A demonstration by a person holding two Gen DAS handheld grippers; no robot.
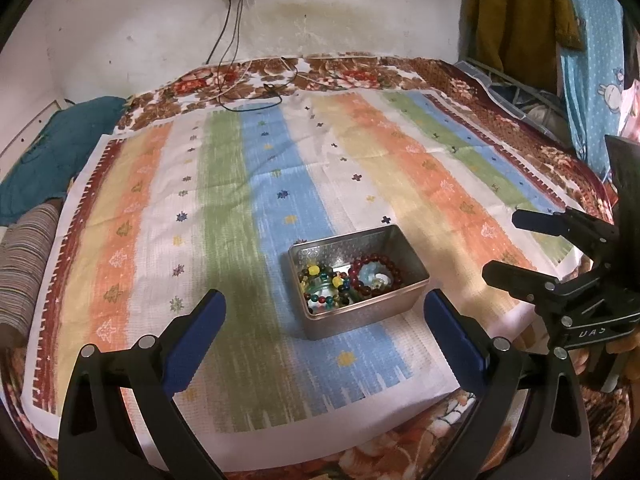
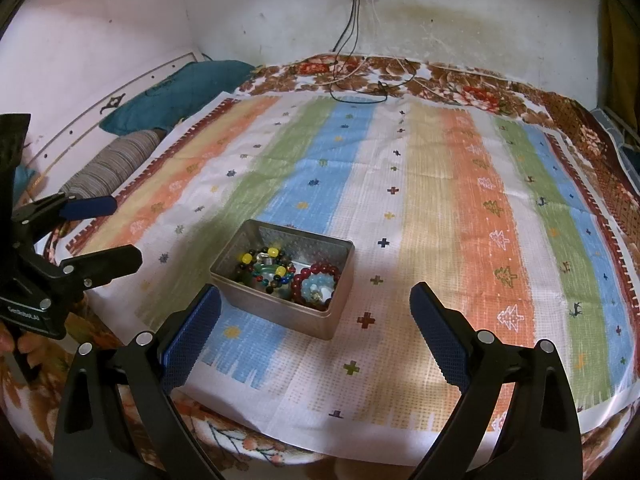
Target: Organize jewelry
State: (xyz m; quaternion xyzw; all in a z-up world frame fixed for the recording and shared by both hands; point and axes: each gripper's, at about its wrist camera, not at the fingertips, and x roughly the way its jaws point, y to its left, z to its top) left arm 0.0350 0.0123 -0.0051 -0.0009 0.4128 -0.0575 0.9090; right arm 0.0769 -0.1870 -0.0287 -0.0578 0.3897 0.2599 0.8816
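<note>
Observation: a metal tin [image 1: 360, 280] sat lidless on a striped cloth [image 1: 240, 200] spread over a bed with a floral cover [image 1: 340, 72]. The tin lay near the front edge of the cloth, on the blue stripe.

Contents, as far as both wrist views showed:
- 1 dark red bead bracelet [image 1: 376, 272], coiled at the right end of the tin, ringing a pale blue and white piece [image 1: 372, 278] whose exact kind could not be told.
- 1 or more multicoloured bead strands [image 1: 324, 284] with yellow, green and dark beads, bunched at the left end, touching the red bracelet.

No jewelry was seen anywhere on the cloth outside the tin. No lid was in view.

Left tongs [image 1: 324, 312]: spread wide, nothing between the blue pads, hanging just short of the tin's near wall. Right tongs [image 2: 316, 308]: likewise spread wide and empty, the left pad just beside the tin's near corner.

Judgement: gathering looked done, since every piece visible was already inside the tin. If sorting within the tin was wanted, that was only partly done; the 2 groups sat at opposite ends but touched in the middle. Closing the tin could remain, though no lid showed. Alternatively the pieces were awaiting removal and laying out; the views alone could not settle which.
</note>
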